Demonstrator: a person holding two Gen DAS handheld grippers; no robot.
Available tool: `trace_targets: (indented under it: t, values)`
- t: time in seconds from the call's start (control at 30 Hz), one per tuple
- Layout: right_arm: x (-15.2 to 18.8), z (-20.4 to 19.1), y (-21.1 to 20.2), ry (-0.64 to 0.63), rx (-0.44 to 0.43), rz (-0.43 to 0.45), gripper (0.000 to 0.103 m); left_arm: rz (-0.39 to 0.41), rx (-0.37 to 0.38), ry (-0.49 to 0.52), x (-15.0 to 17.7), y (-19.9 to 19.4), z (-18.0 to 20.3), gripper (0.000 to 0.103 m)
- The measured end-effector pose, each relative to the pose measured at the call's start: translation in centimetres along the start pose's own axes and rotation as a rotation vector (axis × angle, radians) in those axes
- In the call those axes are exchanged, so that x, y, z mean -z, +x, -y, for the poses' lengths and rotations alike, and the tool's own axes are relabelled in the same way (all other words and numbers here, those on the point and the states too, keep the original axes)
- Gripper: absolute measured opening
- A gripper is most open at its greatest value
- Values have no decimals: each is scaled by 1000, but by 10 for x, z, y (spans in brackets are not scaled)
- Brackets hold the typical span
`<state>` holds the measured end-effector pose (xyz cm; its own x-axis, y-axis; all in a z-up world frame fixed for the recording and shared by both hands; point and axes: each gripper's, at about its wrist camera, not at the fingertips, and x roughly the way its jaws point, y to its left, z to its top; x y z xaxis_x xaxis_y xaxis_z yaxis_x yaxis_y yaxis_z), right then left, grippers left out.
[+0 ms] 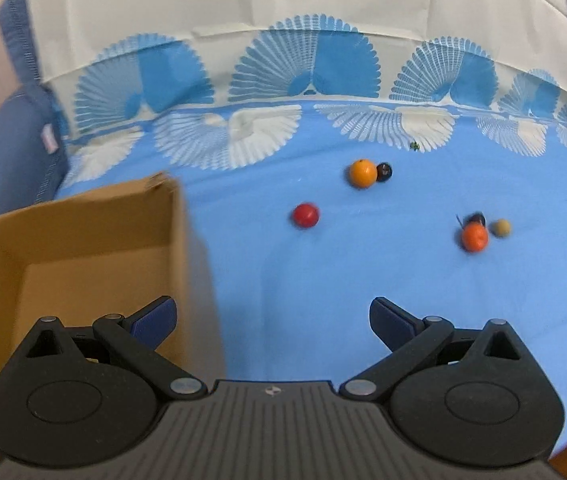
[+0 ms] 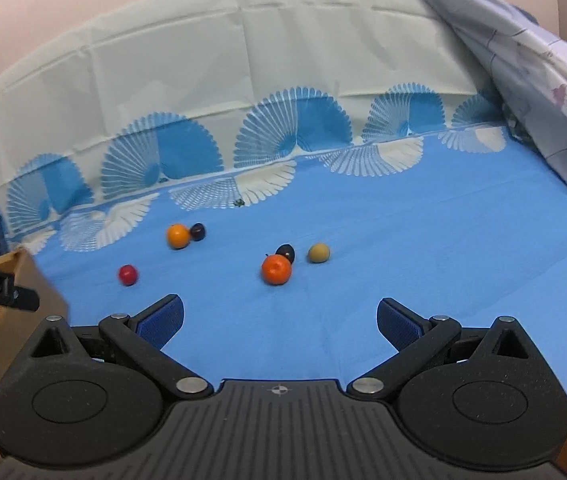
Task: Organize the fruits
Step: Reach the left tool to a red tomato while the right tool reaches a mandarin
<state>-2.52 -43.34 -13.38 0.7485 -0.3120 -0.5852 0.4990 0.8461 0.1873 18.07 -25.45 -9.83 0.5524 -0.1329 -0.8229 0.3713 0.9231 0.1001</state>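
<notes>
Both grippers hang over the near edge of the blue cloth (image 2: 403, 240), and neither has hold of anything. The left gripper (image 1: 273, 318) has its jaws spread wide, its left finger over the box (image 1: 83, 232), which stands open and looks empty at the cloth's near left corner. The right gripper (image 2: 279, 318) is spread just as wide above bare cloth.

Six fruits lie loose toward the middle of the cloth, all well apart from the box. A red fruit (image 2: 128, 275) sits alone, nearest the box. Farther back, a yellow-orange fruit (image 2: 178, 235) touches a dark fruit (image 2: 197, 231). To the right, a deep orange fruit (image 2: 276, 270) touches a second dark one (image 2: 286, 253), with a tan fruit (image 2: 318, 253) just beside them. A tiny green speck (image 2: 238, 202) lies near the far edge; what it is cannot be told.

Sorting looks not yet begun. The main risk is rolling: every piece is round, so a jaw that lands off centre may push it away instead of closing on it. The touching pairs add trouble, since a finger slid between them could knock the neighbour off across the cloth. Motion blur in both views suggests the grippers are moving fast, which makes a misjudged approach likelier. A drop made short of the box could bounce off its wall.
</notes>
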Motion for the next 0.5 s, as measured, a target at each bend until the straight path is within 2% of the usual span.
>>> trace_targets:
  t: [0.17,0.3,0.37,0.5]
  values:
    - [-5,-1,78,-13,-7,-62,102,-3,-40,8,-31,75,22,103]
    - [-7,-9,145,-17,-26,-132,102,-19,-78,3,-42,131,31,103]
    - [-7,-11,175,-20,-1,-147,102,-31,-98,-8,-46,156,31,103]
    - [-3,-9,217,-11,38,-161,102,-79,-85,-42,-54,192,26,103]
